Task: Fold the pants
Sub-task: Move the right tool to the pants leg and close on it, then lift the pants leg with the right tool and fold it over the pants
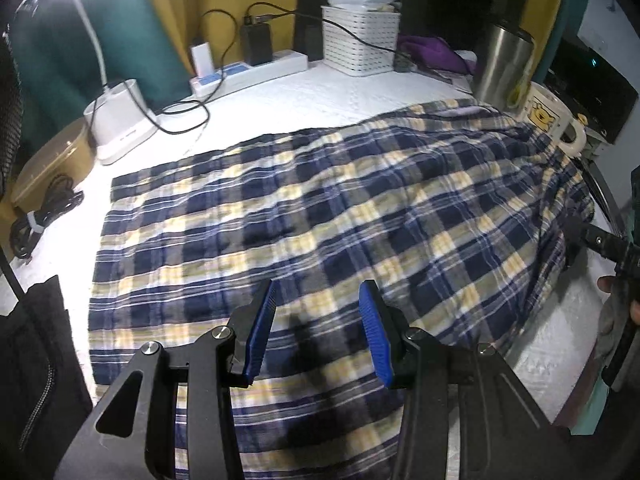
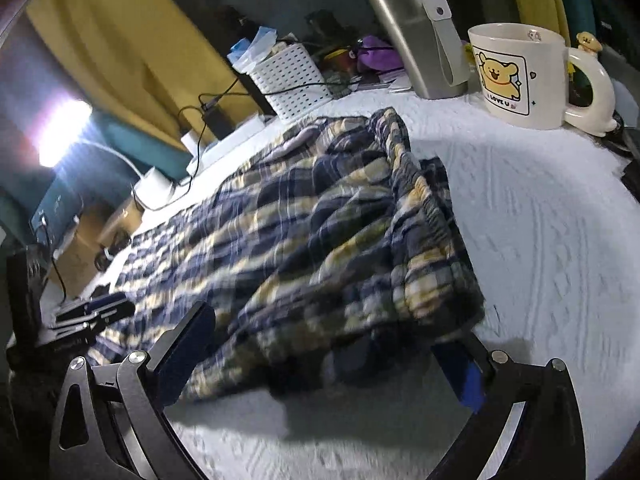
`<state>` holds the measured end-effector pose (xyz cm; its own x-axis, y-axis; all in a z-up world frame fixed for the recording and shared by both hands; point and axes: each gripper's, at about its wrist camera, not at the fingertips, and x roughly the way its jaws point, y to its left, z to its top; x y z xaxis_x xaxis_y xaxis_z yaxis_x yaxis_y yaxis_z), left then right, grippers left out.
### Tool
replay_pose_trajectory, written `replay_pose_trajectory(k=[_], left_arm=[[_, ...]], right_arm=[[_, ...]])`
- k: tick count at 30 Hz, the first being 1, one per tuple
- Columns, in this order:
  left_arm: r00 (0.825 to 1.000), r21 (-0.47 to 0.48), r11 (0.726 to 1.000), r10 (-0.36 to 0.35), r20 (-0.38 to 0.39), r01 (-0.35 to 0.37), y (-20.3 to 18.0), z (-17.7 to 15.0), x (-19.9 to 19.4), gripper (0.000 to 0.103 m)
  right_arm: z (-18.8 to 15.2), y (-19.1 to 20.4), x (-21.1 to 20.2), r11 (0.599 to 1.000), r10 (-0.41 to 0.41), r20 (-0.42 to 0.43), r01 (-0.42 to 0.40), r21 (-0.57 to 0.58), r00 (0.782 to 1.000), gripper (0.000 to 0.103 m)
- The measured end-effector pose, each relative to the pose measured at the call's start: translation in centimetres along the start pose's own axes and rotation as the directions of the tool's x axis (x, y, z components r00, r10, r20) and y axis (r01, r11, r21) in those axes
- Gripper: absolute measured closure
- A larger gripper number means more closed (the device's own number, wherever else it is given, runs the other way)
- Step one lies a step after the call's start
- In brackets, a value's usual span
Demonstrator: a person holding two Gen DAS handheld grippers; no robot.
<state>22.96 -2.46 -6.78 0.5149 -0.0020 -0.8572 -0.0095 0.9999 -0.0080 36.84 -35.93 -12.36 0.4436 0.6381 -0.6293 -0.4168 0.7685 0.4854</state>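
Observation:
Plaid pants (image 1: 320,200) in navy, yellow and white lie spread flat across the white table cover (image 1: 300,96). My left gripper (image 1: 322,328) hovers over the near part of the cloth. Its blue pads stand apart with nothing pinched between them. In the right wrist view the pants (image 2: 340,208) end in a bunched, gathered waistband edge. My right gripper (image 2: 328,352) is wide open, and that edge lies between its fingers untouched. The left gripper (image 2: 116,306) shows low at the left edge, over the pants' other end.
A steel tumbler (image 2: 404,28) and a bear mug (image 2: 516,76) stand close behind the waistband end. A white basket (image 1: 360,40), a power strip (image 1: 256,72) with cables and a white lamp base (image 1: 120,120) line the back. A black jacket (image 1: 36,360) hangs at the near left.

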Motion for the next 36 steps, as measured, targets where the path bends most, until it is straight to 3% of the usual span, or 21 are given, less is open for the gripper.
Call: replay_pose_trajectory(k=[12,17,20,23,26,28,31,36], left_arm=[[1.000,-0.058,0.998,0.026,0.012,-0.025,2.6,-0.2,-0.3,0.060],[0.999,-0.083,0.996,0.022,0.023,-0.020,3.5,-0.3,-0.7,0.060],[0.999,-0.092,0.995,0.029,0.032,-0.026,3.9,-0.4,-1.0,0.060],[0.998,-0.105,0.994,0.042,0.035,-0.039,4.4,-0.5,-1.2,0.060],[0.998,-0.118,0.992,0.050,0.033,-0.046,4.7,-0.7,-1.2,0.060],[0.998,-0.123,0.991,0.051,0.032,-0.047,4.9,-0.7,-1.1,0.060],[0.998,-0.126,0.991,0.049,0.032,-0.045,4.8,-0.8,-1.0,0.060],[0.998,-0.120,0.992,0.048,0.042,-0.043,4.6,-0.6,-1.2,0.060]], right_arm=[[1.8,0.8,2.2,1.000,-0.015,0.024,0.015,0.007,1.000,0.000],[2.7,0.9,3.6,0.991,0.110,0.019,-0.112,0.070,0.994,0.000],[2.9,0.7,4.0,0.984,0.138,0.047,-0.143,0.111,0.989,0.001],[3.3,0.1,4.2,0.979,0.138,0.049,-0.143,0.146,0.989,0.018],[3.3,-0.8,4.3,0.976,0.119,0.051,-0.126,0.175,0.992,0.042],[3.4,-1.3,4.3,0.972,0.120,0.048,-0.127,0.200,0.992,0.067],[3.6,-1.2,4.1,0.976,0.121,0.053,-0.129,0.177,0.991,0.080],[3.8,-0.9,3.2,0.989,0.091,0.077,-0.099,0.112,0.993,0.088]])
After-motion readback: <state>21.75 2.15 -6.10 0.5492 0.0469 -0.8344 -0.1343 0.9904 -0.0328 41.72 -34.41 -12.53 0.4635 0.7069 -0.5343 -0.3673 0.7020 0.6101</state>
